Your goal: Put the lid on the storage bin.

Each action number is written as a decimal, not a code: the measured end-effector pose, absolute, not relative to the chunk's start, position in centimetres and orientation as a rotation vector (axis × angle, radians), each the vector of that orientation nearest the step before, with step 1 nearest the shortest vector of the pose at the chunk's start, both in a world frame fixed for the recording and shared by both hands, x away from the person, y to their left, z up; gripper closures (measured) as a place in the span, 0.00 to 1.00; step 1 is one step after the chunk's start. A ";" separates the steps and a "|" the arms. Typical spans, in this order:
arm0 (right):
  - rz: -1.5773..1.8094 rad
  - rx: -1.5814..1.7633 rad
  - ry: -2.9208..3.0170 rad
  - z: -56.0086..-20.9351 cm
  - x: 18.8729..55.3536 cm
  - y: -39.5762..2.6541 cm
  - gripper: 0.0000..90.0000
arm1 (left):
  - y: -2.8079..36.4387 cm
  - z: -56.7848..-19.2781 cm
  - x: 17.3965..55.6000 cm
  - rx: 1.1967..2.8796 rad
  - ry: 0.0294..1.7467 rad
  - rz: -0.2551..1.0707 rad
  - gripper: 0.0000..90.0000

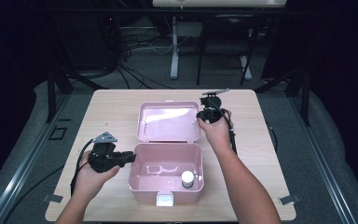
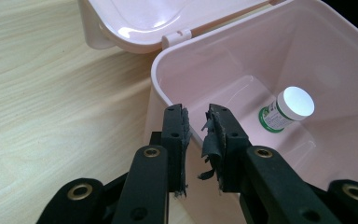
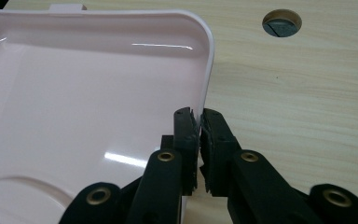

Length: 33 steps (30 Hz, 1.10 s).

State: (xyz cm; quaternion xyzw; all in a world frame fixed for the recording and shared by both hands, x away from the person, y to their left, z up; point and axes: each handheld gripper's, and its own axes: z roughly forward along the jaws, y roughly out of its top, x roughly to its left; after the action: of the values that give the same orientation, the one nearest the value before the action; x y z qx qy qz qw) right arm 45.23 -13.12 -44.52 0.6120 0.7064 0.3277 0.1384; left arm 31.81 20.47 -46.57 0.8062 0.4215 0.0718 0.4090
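Observation:
A pink box stands open on the table, its lid lying back flat behind it. Inside, at the right, a small bottle with a white cap stands upright. My left gripper reaches in from the left, its jaws astride the box's left wall, one outside and one inside, shut on it. My right gripper sits at the lid's right edge, and its jaws are shut on the lid's rim.
The wooden table has bare room left and right of the box. A round cable hole lies in the tabletop beyond the lid. A white latch sits on the box's front. Cables trail from both grippers.

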 end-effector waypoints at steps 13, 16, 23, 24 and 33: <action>0.980 1.731 2.023 -43.7 44.5 -13.2 0.96 | 20.5 -46.6 31.8 2.031 1.064 0.182 0.86; 0.989 1.716 2.020 -43.5 44.3 -13.2 0.96 | 20.5 -46.6 31.8 2.031 1.064 0.182 0.86; 1.005 1.694 2.011 -43.1 43.9 -13.2 0.96 | 20.5 -46.6 31.8 2.034 1.060 0.183 0.86; 1.006 1.690 2.011 -43.1 43.8 -13.2 0.96 | 20.5 -46.6 31.8 2.034 1.060 0.182 0.86; 1.020 1.661 2.002 -42.6 43.2 -13.2 0.96 | 20.5 -46.5 31.8 2.034 1.064 0.171 0.86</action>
State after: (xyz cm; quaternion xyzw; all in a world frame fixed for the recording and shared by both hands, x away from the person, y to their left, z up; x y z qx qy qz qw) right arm 43.24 -13.23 -42.57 0.5857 0.7056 0.3596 0.1728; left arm 31.84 20.54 -46.54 0.8068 0.4222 0.0680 0.4077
